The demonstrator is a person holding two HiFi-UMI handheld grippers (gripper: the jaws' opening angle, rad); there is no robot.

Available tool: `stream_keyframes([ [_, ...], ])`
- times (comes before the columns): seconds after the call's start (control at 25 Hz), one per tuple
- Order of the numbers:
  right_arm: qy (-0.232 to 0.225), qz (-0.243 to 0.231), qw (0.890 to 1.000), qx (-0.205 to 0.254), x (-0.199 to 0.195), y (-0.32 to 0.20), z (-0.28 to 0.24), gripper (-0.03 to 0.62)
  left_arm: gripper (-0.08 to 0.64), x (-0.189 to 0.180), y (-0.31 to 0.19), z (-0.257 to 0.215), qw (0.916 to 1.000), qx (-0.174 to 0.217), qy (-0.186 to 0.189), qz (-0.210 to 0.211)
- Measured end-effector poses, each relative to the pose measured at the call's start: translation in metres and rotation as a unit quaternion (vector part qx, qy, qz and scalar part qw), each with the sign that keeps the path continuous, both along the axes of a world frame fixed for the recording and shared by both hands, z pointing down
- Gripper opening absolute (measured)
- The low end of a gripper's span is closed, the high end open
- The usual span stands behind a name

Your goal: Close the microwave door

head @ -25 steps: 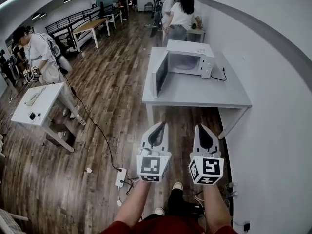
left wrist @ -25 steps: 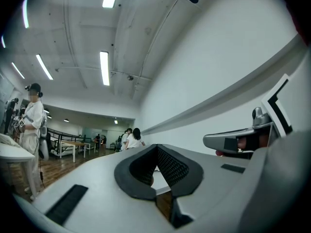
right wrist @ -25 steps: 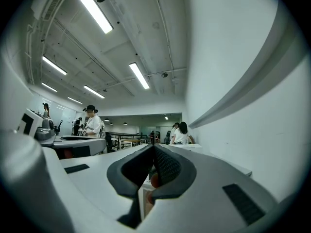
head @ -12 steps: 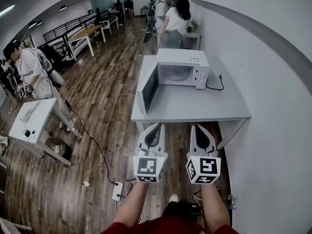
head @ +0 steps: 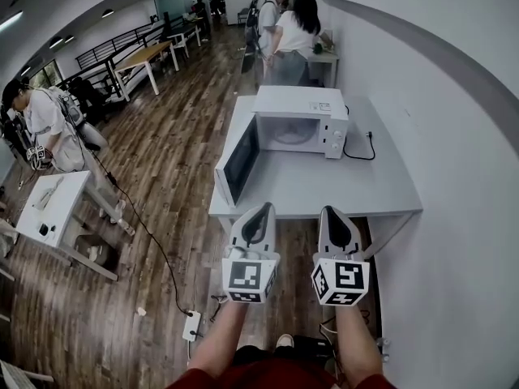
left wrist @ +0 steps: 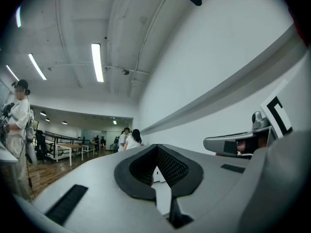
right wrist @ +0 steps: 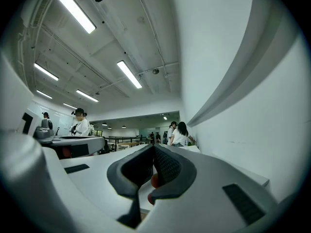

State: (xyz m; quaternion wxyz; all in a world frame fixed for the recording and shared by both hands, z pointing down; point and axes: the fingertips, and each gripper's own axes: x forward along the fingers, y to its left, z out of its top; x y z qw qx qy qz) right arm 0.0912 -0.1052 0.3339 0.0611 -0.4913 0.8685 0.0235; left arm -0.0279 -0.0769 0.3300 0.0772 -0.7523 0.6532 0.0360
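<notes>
Both pairs of jaws sit pressed together, empty; I see the open microwave door (head: 237,162) ahead, nearest my left gripper (head: 261,215).

A white wall (head: 462,177) with a grey band (head: 454,63) runs just right of the right gripper (head: 332,211). A grey table (head: 324,189) stands straight ahead. Dark plank floor (head: 170,168) spreads left of the left gripper (head: 261,211), with a small white table (head: 73,197) well off. Strip lights (left wrist: 97,62) glow overhead.
</notes>
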Motion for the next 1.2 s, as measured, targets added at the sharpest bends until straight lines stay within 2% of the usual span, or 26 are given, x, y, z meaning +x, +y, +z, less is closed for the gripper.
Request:
stream_keyframes([
  [0.24,0.002,-0.007,1.0,-0.004,-0.012,-0.027,0.004,0.025,0.026,-0.009,-0.026,0.002,1.0,0.001,0.0,-0.004],
  [0.48,0.013,-0.004,1.0,0.0,-0.041,-0.059,0.011,0.025,0.026,-0.039,-0.059,0.011,1.0,0.006,0.005,-0.001],
  [0.84,0.033,0.001,0.999,0.0,-0.115,-0.12,0.018,0.025,0.026,-0.108,-0.127,0.014,0.9997,0.015,0.013,0.013],
  [1.2,0.038,-0.025,0.999,-0.009,-0.201,-0.175,0.023,0.025,0.026,-0.191,-0.173,0.019,0.9998,0.008,0.017,-0.011],
])
